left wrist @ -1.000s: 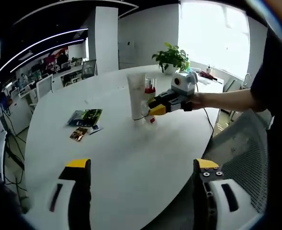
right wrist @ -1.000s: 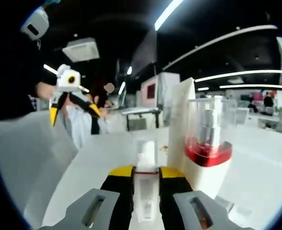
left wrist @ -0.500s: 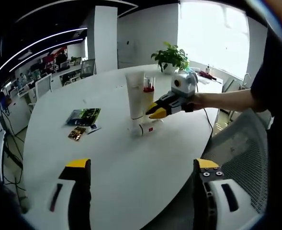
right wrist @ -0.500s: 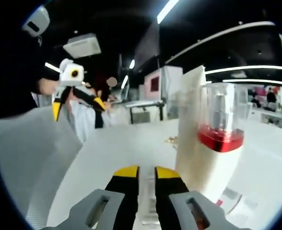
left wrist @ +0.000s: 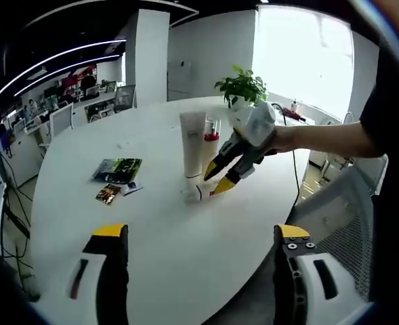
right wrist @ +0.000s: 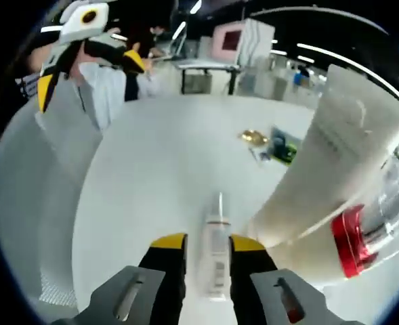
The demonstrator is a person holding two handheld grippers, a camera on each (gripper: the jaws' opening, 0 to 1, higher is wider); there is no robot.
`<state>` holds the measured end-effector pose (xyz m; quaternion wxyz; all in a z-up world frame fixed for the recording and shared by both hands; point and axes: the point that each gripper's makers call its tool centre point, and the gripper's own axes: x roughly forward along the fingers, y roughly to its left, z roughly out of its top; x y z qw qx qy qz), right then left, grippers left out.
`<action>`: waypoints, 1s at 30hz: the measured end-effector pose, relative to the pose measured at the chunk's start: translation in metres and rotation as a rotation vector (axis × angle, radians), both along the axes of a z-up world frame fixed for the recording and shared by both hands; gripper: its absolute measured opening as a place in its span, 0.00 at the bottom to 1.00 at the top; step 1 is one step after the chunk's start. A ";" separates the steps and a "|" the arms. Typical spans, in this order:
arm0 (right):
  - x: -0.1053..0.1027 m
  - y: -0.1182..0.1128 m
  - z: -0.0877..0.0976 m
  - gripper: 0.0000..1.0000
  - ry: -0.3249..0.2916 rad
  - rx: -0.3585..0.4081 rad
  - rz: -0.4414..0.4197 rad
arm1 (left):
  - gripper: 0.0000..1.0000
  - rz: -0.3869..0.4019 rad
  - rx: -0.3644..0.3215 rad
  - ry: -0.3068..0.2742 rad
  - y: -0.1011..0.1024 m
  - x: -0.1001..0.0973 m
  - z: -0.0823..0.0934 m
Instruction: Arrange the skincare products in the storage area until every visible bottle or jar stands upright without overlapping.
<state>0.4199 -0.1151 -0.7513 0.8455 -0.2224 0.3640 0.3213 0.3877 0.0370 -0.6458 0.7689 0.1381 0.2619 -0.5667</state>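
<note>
Right claw (right wrist: 208, 242) straddles a lying small bottle (right wrist: 216, 254), apart; left claw (left wrist: 202, 231) gapes.

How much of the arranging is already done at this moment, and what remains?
Done: the white tube and the clear bottle with red liquid stand upright. In hand: the right gripper, jaws open, straddles the small bottle without gripping it. Left: that bottle lies on its side on the table and needs standing up.

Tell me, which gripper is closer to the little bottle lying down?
Right. The right gripper straddles the little bottle, jaws open. The left gripper hangs far back at the table edge.
</note>
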 end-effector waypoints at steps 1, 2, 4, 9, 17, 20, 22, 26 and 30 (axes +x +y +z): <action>0.001 0.004 0.001 0.15 0.009 -0.006 0.005 | 0.84 0.003 -0.003 0.006 0.001 -0.001 -0.001; 0.001 0.009 0.002 0.16 0.030 -0.008 0.010 | 0.84 0.006 -0.008 0.012 0.003 -0.003 -0.002; 0.004 0.013 0.003 0.18 0.041 -0.041 0.013 | 0.84 0.008 -0.013 0.023 0.006 -0.007 -0.004; 0.014 0.020 0.003 0.19 0.088 -0.143 0.040 | 0.84 0.019 -0.019 0.034 0.014 -0.007 -0.009; 0.031 0.020 -0.010 0.19 0.153 -0.221 0.053 | 0.84 0.032 -0.040 0.024 0.018 -0.006 -0.014; 0.034 0.022 -0.011 0.17 0.174 -0.214 0.041 | 0.84 0.037 -0.046 0.024 0.021 -0.005 -0.016; 0.034 0.025 -0.015 0.16 0.197 -0.223 0.047 | 0.84 0.049 -0.056 0.032 0.024 -0.003 -0.017; 0.036 0.030 -0.022 0.16 0.227 -0.236 0.056 | 0.83 0.066 -0.057 0.045 0.029 0.001 -0.022; 0.035 0.030 -0.029 0.14 0.268 -0.236 0.042 | 0.83 0.082 -0.068 0.054 0.032 0.004 -0.023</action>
